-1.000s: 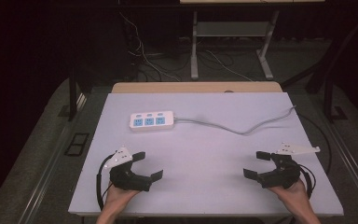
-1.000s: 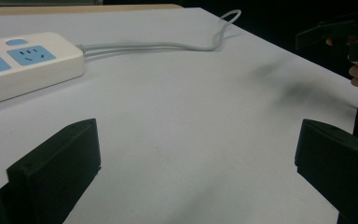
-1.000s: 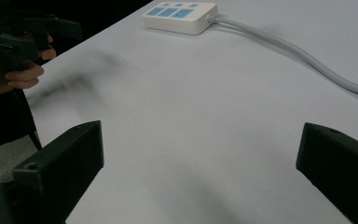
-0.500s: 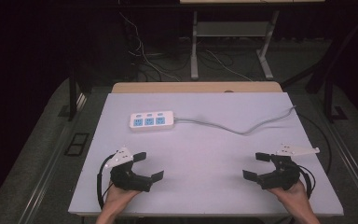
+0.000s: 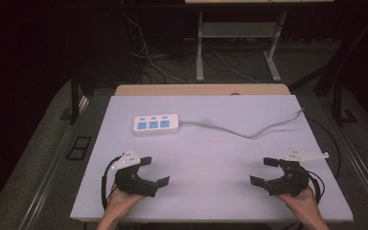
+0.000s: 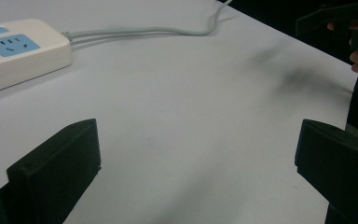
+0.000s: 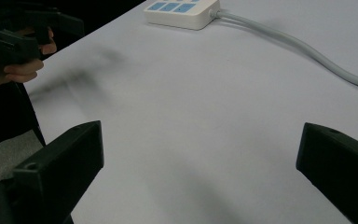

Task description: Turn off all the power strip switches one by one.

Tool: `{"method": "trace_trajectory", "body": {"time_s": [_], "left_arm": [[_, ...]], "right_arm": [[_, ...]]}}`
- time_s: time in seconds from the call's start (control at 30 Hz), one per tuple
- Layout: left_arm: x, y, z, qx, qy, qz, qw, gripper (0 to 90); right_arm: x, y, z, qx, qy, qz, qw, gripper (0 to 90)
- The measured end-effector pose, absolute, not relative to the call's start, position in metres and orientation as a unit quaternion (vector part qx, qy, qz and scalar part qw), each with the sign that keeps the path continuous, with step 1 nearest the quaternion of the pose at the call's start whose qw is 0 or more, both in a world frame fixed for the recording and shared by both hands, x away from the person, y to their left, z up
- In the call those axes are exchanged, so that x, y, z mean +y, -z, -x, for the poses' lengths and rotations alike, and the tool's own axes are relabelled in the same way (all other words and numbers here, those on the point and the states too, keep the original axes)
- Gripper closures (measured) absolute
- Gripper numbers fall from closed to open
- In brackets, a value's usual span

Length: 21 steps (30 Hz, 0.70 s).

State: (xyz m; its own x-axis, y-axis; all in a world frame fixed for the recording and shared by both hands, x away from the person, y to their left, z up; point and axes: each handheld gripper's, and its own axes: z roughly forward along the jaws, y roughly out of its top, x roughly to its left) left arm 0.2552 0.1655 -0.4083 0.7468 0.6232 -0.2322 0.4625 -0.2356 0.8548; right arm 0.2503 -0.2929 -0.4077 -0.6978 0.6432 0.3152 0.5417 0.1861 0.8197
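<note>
Two grippers rest low at the near edge of the bench, one in each of the person's hands, and neither holds anything. The left gripper sits at the near left with its jaws spread wide, and its own view shows bare white surface between them. The right gripper sits at the near right, jaws likewise wide apart over bare bench. Both point inward and slightly forward, which looks like a ready stance: hands parked apart so that either one can go for the work without crossing the other.

The only thing on the bench is the white power strip with three blue sockets, lying flat toward the far left, well apart from both grippers. Its grey cable runs from the strip's right end across the surface in a loose curve and leaves over the far right edge, probably toward a supply off the bench. That slack suggests the strip can be shifted a little without the cable pulling taut.

The left gripper is the nearer of the two; in its view the strip's end lies ahead and to the left of the jaws. A reach for the strip most likely falls to that hand, and the wide jaw opening suits the strip's broad, flat body.
</note>
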Motion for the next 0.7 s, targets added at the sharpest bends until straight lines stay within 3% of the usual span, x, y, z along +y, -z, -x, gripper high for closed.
{"method": "trace_trajectory", "body": {"time_s": [0.7], "left_arm": [[0.166,0.387,-0.276,0.346,-0.067,-0.806,0.476,0.0]], "right_arm": [[-0.299,0.407,-0.25,0.763,-0.512,-0.392,0.053,0.5]]}}
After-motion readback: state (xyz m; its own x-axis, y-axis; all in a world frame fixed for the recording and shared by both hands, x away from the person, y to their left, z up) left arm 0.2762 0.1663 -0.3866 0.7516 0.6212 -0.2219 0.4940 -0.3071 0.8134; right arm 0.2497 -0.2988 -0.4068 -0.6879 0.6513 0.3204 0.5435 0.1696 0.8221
